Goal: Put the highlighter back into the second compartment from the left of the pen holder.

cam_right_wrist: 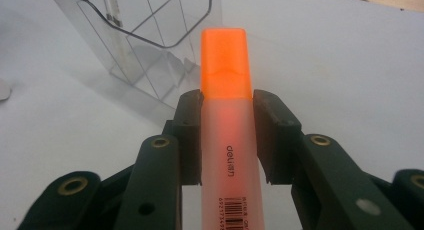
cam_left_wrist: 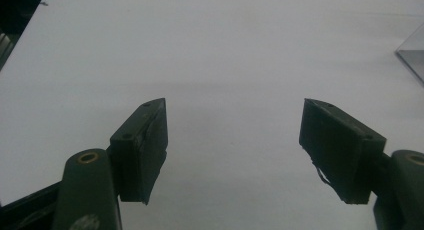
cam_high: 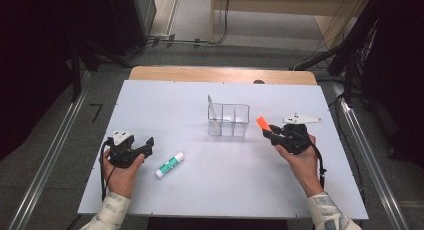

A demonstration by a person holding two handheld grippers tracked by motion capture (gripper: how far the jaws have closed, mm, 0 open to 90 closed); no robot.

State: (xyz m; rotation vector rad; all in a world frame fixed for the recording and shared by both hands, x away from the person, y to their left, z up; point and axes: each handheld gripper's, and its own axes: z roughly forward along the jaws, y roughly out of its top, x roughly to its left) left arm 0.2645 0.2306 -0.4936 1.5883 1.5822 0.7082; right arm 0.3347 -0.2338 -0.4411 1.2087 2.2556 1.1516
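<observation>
The right claw (cam_high: 267, 132) is clamped on an orange highlighter (cam_high: 263, 124). In the right gripper view both pads press the translucent barrel of the highlighter (cam_right_wrist: 225, 120) just behind its orange cap, and the marker's long axis runs straight along the claw's own axis, cap forward. In the high view the capped end projects from the claw toward 10 o'clock and appears to be clear of the table (cam_high: 165, 105).

The controlling relation for the coming move is the bearing from this claw to the clear compartmented organizer (cam_high: 228, 120). In the high view the organizer stands at about 9 to 10 o'clock of the right claw, near but apart from the cap tip. In the right gripper view the organizer (cam_right_wrist: 145, 40) lies at 11 o'clock of the cap, open top uppermost, its dividers visible. The right hand (cam_high: 297, 157) is the nearer one by a clear margin. Judgement: delivery calls for tilting the barrel toward upright so the long axis can enter one compartment.

The left claw (cam_high: 145, 145) stands wide apart with nothing between its pads (cam_left_wrist: 145, 150). A glue stick (cam_high: 169, 164) lies on the table just beside it at about 4 o'clock, its long axis running from 8 o'clock to 2 o'clock, white cap at the near end.
</observation>
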